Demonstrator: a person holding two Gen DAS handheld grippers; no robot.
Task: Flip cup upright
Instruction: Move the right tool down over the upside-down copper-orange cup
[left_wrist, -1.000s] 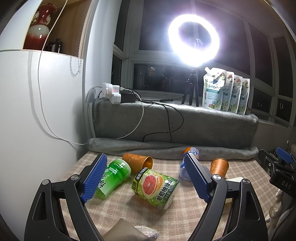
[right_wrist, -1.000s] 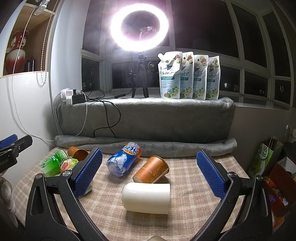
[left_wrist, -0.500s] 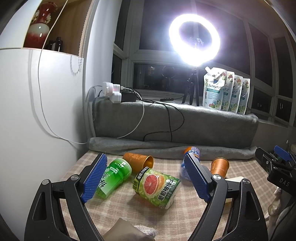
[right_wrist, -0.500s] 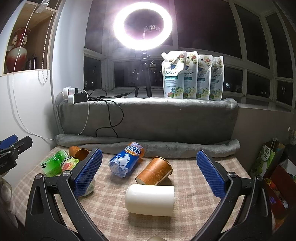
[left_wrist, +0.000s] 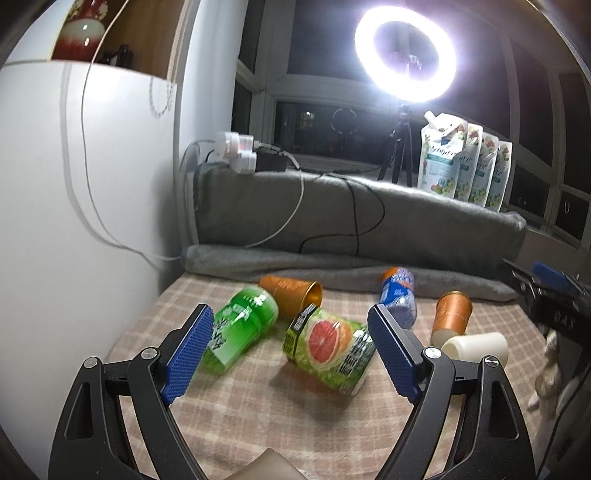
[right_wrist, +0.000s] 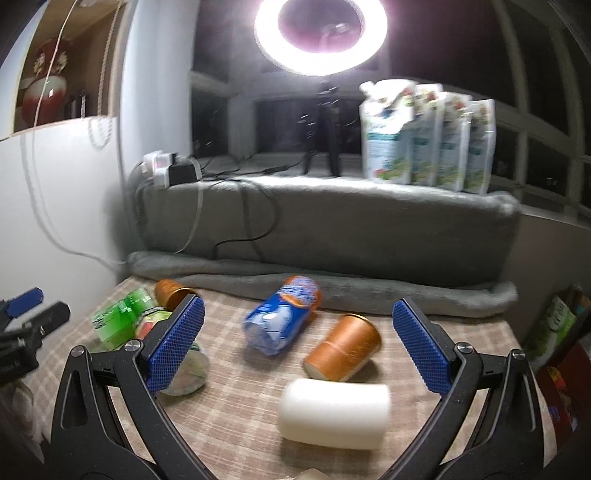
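Your left gripper is spread wide w/ nothing in it, hanging over the checked cloth. Left to right in front of you: green cup on its side, just behind the left finger; orange cup behind it, lying w/ mouth to the right; grapefruit cup on its side between the fingers, tilted. Further right: blue bottle lying down, then a second orange cup on its side, mouth facing away, touching the white cup that lies across in front. Your right gripper is also wide apart, holding nothing, framing bottle, orange and white cups. Gray blanket runs along the back.
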